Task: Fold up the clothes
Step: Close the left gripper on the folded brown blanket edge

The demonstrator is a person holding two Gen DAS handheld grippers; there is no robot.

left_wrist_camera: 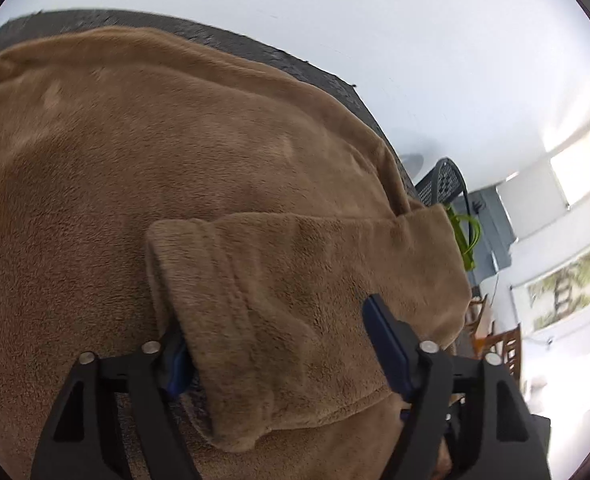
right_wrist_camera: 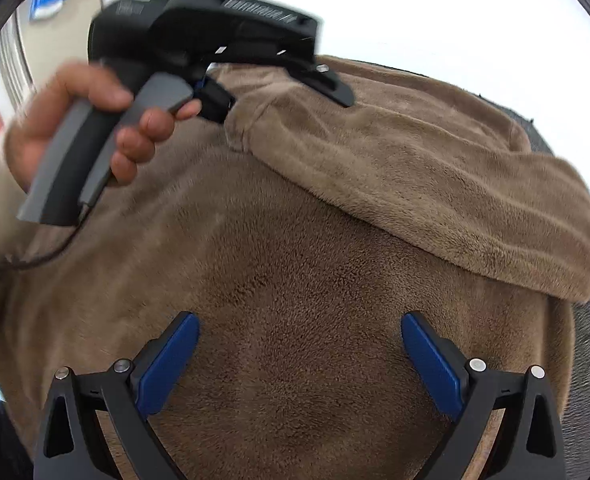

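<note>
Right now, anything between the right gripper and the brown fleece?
Nothing visible. The right gripper hangs open directly over the fleece, bare cloth between its fingers. The folded sleeve lies further off, and the left gripper is at that sleeve's cuff, out of the way.

Plain tan-brown fleece garment on a dark grey speckled surface, black tongs with blue pads, lime-green cord beyond.
</note>
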